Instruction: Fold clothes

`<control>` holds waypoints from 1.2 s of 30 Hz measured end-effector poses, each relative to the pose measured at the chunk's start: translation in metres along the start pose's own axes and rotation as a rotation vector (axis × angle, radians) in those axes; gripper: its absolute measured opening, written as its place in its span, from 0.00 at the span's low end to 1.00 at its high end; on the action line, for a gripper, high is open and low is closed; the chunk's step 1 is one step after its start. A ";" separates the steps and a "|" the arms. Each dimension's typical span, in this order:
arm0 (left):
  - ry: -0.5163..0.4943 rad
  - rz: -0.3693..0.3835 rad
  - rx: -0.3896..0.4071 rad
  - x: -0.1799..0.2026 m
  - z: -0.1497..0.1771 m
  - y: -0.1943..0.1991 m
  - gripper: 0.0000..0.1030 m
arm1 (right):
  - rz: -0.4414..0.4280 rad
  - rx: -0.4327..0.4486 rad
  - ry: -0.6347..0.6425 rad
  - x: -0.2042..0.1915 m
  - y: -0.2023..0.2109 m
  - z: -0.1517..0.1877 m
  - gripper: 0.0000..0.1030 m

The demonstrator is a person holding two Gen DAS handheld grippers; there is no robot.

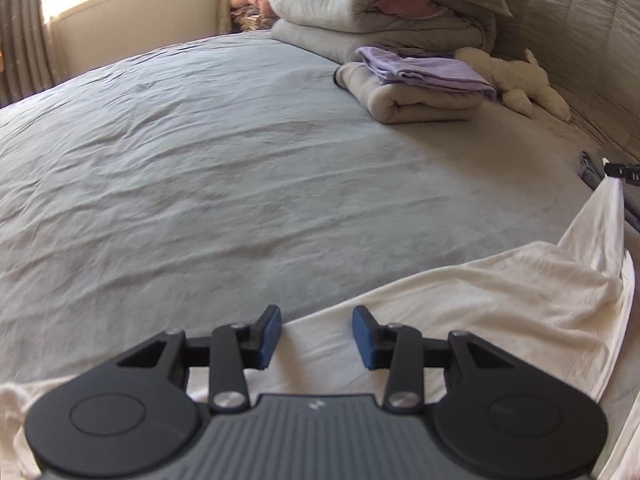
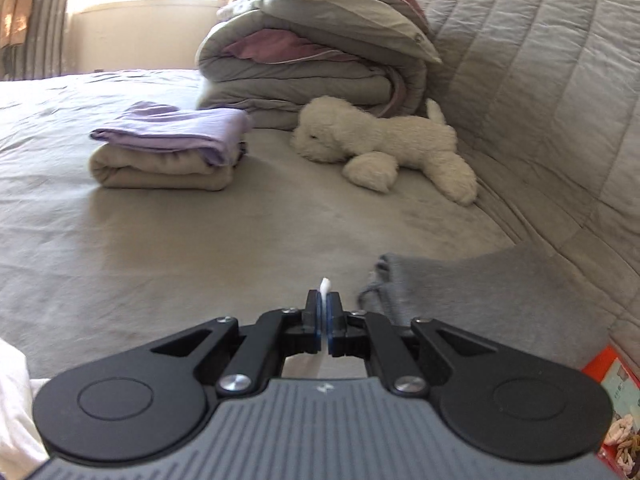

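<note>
My left tongs (image 1: 316, 338) stand partly open with nothing between the blue pads (image 1: 270, 336); they hang just over the near edge of the white garment (image 1: 500, 300), which lies spread across the bed (image 1: 200, 152) at my near right. One corner of that garment is pulled up into a peak toward the right edge of the left view, where the tip of the other tool (image 1: 624, 170) shows. My right tongs (image 2: 323, 320) are closed tight on a thin fold of the white cloth (image 2: 324, 286), a small tip of which pokes up between the pads.

Around me: a grey garment (image 2: 480, 300) lies crumpled on the bed just right of the right tongs, close to the pinched cloth. Further off sits a folded beige blanket (image 2: 160, 168) with a folded lilac cloth (image 2: 180, 130) stacked on it. A white plush dog (image 2: 392, 140) lies on its side beside that stack, against the quilted headboard (image 2: 540, 80). Behind both, a tall pile of grey duvets (image 2: 304, 68) topped by a pillow (image 2: 360, 12). A red box (image 2: 616, 392) shows at the far right edge. The wrinkled sheet between my tongs and the folded stack is open.
</note>
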State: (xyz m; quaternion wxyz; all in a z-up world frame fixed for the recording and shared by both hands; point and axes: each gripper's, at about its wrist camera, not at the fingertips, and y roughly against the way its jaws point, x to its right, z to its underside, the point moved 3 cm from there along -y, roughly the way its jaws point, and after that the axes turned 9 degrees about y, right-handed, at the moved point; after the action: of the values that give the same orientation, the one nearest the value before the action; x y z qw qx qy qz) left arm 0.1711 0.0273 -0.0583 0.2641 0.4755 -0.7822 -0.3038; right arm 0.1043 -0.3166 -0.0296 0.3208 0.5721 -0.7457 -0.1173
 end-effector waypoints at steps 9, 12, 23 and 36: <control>-0.071 0.026 -0.002 0.022 0.000 -0.005 0.01 | -0.001 -0.021 -0.043 0.021 -0.013 0.012 0.04; -0.078 -0.015 0.068 0.027 0.004 0.000 0.00 | 0.005 -0.015 -0.046 0.024 -0.013 0.014 0.04; 0.006 -0.137 0.151 0.022 -0.001 -0.008 0.01 | 0.007 0.021 -0.049 0.022 -0.022 0.001 0.04; 0.024 -0.067 0.125 0.037 0.002 0.020 0.44 | -0.126 -0.052 -0.128 0.029 -0.035 -0.009 0.26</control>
State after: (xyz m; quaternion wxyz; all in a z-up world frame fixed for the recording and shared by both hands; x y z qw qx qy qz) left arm 0.1430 0.0017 -0.0408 0.2332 0.5205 -0.7801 -0.2572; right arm 0.1326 -0.3526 -0.0317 0.2790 0.6008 -0.7239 -0.1931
